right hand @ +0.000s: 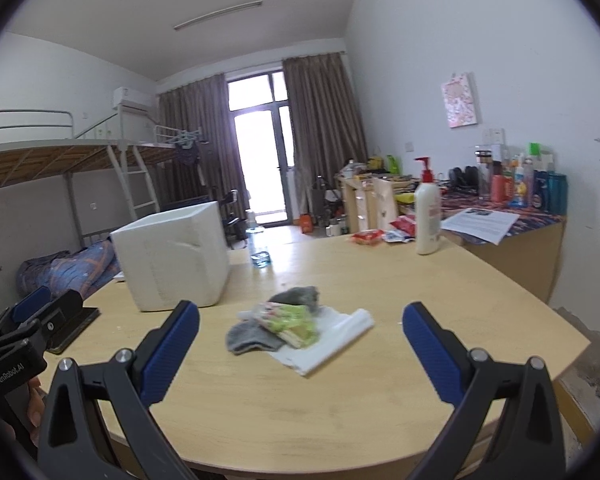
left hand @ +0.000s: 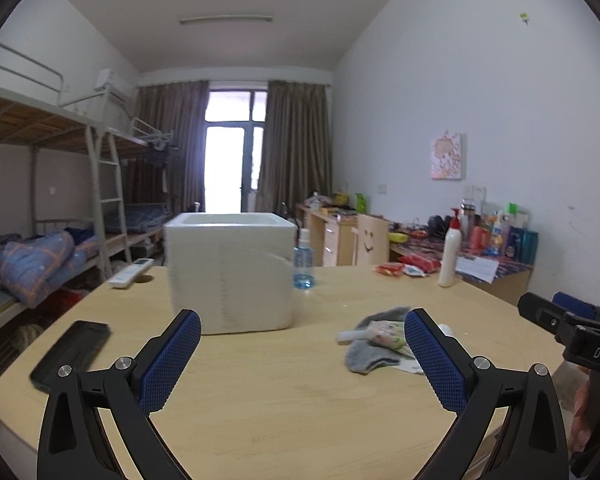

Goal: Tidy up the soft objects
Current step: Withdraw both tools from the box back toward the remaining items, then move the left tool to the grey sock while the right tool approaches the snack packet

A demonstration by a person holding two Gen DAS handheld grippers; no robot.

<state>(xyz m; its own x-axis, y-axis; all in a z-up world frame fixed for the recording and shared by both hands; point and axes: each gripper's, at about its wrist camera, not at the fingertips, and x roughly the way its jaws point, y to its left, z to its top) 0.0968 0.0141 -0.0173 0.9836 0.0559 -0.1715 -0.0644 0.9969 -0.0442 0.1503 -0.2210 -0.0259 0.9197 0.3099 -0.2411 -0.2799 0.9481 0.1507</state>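
A small heap of soft things lies on the wooden table (right hand: 340,400): grey socks (right hand: 252,338), a green-and-pink patterned cloth (right hand: 292,320) on top, and a white plastic bag (right hand: 332,336) beneath. In the left wrist view the grey socks (left hand: 370,354) sit partly behind my right finger. A white foam box (left hand: 230,268) (right hand: 172,256) stands open-topped behind and left of the heap. My left gripper (left hand: 302,356) is open over bare table in front of the box. My right gripper (right hand: 300,352) is open, with the heap just beyond its fingers.
A black phone (left hand: 70,354) lies at the table's left. A remote (left hand: 131,273), a blue spray bottle (left hand: 303,262), a white pump bottle (right hand: 428,216) and red snack packets (right hand: 367,237) stand at the back. Bunk beds on the left, cluttered desks along the right wall.
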